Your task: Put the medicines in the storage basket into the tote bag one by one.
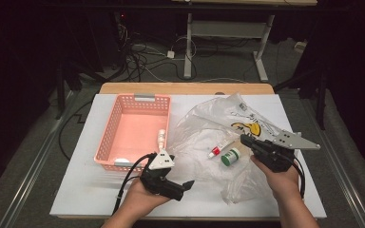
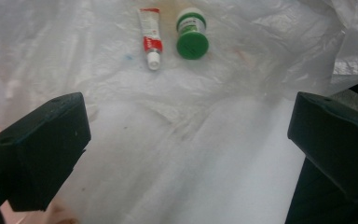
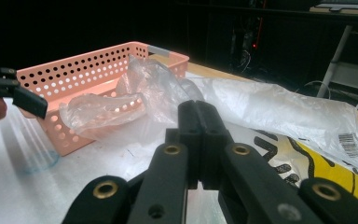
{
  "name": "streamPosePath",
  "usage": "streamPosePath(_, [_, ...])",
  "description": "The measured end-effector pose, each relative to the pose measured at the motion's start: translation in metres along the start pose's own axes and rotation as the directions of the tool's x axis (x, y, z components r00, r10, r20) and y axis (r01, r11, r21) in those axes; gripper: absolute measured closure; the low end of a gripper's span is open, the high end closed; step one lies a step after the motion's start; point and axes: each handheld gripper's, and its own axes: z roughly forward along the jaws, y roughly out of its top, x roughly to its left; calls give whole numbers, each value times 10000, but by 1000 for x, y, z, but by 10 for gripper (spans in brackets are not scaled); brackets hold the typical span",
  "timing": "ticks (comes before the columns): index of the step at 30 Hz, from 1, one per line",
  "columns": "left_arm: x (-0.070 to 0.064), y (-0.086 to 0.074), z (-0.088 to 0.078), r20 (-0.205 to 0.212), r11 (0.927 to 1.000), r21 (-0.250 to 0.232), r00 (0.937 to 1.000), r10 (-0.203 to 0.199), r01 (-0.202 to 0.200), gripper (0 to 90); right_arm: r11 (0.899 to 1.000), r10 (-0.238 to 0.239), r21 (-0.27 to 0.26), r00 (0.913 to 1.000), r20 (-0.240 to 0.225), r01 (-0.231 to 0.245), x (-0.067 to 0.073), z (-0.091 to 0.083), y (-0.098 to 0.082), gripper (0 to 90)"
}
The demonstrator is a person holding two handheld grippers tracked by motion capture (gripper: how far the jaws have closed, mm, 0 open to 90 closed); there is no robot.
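Plastic bag, high view: the clear plastic bag lies crumpled on the white desk, just right of the pink basket; its far corner reaches near the desk's back edge, and its near end stops short of the front edge.
On the bag, high view: a red-and-white tube and a green-capped jar lie side by side, close together, at the bag's middle.
Left hand-held gripper, high view: the left hand-held gripper is over bare desk in front of the basket's near right corner, jaws pointing right toward the bag.
Right hand-held gripper, high view: the right hand-held gripper sits at the bag's right part, just right of the jar.
Open room, high view: bare desk runs along the front edge and left of the basket.
Left gripper view: both black jaws stand wide apart with nothing between them; the tube and the jar lie ahead on the bag, well clear of the jaws.
Right gripper view: the right hand-held gripper has its jaws closed together; whether bag film is pinched between them cannot be told. The bag spreads ahead and right, and a fold rises against the basket.
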Motion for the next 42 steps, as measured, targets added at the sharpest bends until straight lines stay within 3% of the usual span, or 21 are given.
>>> streamPosePath(6, [13,-1,-11,-454,9995,-117,9985,-297,292,0,10000,29,-1,10000,32,-29,0,0,0,900])
streamPosePath(12, [30,-6,-18,-954,9974,-78,9929,-717,713,0,10000,-27,-24,10000,33,27,-1,-1,0,900])
streamPosePath(26, [63,-18,-31,-1937,9877,-156,9687,-1555,1554,0,10000,35,-52,10000,17,-35,-2,-2,0,900])
streamPosePath(33, [74,-21,-39,-2170,9807,-311,9565,-1952,1931,10,10000,13,-52,10000,33,-12,-2,-2,0,900])
streamPosePath(37, [76,-16,-42,-2299,9795,-470,9521,-2016,1960,10,10000,17,-14,10000,30,-17,-2,-2,0,900])
streamPosePath(39, [77,-10,-42,-2569,9803,-547,9460,-1977,1900,10,10000,12,-6,10000,13,-12,-1,-1,0,900])
streamPosePath(42, [79,2,-40,-2480,9810,-615,9493,-1933,1837,10,10000,40,9,10000,6,-40,-1,0,-1,900])
